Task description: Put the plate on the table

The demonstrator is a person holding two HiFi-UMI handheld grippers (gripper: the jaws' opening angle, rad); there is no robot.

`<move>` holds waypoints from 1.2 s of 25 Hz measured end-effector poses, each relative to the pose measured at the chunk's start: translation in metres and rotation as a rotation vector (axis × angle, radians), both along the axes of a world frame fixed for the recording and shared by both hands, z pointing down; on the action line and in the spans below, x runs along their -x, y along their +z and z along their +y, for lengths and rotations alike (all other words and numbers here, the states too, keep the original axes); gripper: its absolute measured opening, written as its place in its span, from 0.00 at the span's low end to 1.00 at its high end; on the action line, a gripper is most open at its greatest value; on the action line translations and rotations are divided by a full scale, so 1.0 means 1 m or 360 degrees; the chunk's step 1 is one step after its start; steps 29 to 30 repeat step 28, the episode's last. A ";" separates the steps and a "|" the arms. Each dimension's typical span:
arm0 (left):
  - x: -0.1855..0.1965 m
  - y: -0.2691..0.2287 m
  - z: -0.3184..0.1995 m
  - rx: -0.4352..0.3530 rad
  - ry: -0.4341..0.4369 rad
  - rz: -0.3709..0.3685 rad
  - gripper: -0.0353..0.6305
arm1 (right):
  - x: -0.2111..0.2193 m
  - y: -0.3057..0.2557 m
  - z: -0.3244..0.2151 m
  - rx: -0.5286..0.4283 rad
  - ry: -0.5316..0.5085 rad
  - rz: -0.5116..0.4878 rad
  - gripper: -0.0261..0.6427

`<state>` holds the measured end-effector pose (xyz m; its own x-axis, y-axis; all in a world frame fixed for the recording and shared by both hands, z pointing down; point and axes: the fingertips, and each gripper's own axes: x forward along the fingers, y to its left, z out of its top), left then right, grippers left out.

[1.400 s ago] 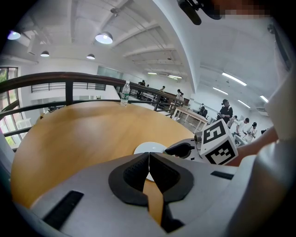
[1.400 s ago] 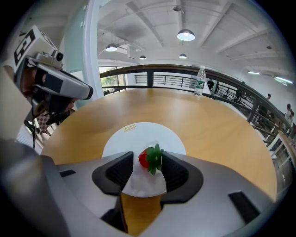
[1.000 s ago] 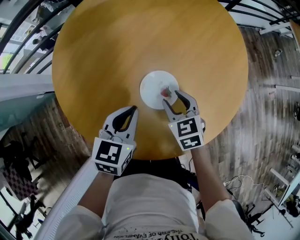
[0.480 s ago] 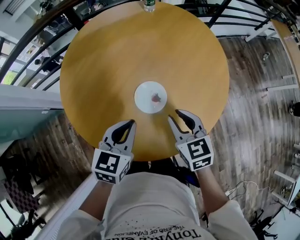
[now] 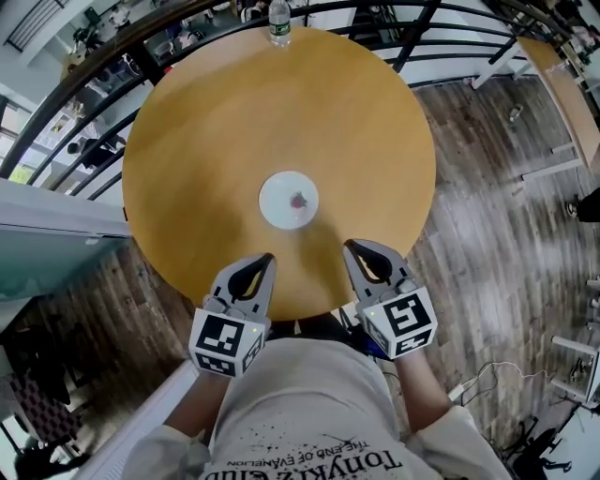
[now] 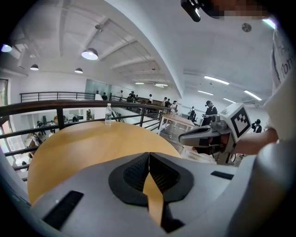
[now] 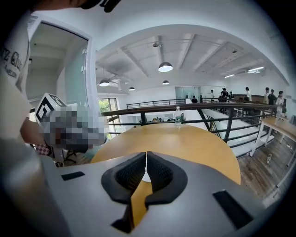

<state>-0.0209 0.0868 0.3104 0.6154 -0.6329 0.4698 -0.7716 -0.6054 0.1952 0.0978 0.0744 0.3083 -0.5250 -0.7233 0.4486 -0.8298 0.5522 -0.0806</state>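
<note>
The small white round plate (image 5: 289, 200) rests at the middle of the round wooden table (image 5: 206, 122), well apart from both tongs. The left gripper (image 5: 269, 258) is closed and empty, and the right gripper (image 5: 349, 246) has just closed its jaws on nothing. The risk seems slight: a stray forward swing could knock the plate.

A round surface (image 5: 206, 141) with a plain honey-coloured wooden top fills the upper middle of the head view. A small white plate (image 5: 288, 200) lies flat on it, a little below the centre of the frame, well inside the rim on every side. A small red spot (image 5: 299, 200) shows near the plate's middle; what it is cannot be told. At the top edge of the frame, a clear bottle (image 5: 278, 23) stands upright at the surface's far rim, well apart from the plate. The surface stands on a dark wood-plank floor (image 5: 497, 187), seen at the right.
</note>
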 end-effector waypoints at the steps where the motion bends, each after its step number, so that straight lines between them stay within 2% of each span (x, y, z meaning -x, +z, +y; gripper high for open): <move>1: -0.002 -0.001 0.003 0.0001 0.0003 -0.0003 0.09 | 0.000 -0.003 0.002 -0.0002 -0.0004 -0.0013 0.08; 10: 0.002 -0.014 0.014 -0.0033 0.0000 -0.0033 0.09 | 0.011 -0.014 0.008 -0.0007 -0.0035 -0.0035 0.08; 18: 0.003 -0.026 0.016 -0.0064 -0.0015 -0.0012 0.09 | 0.020 -0.021 0.008 -0.0008 -0.0078 -0.0048 0.08; 30: 0.026 -0.022 0.023 -0.0030 -0.0059 -0.0006 0.09 | 0.033 -0.023 0.018 0.0009 -0.0068 -0.0021 0.08</move>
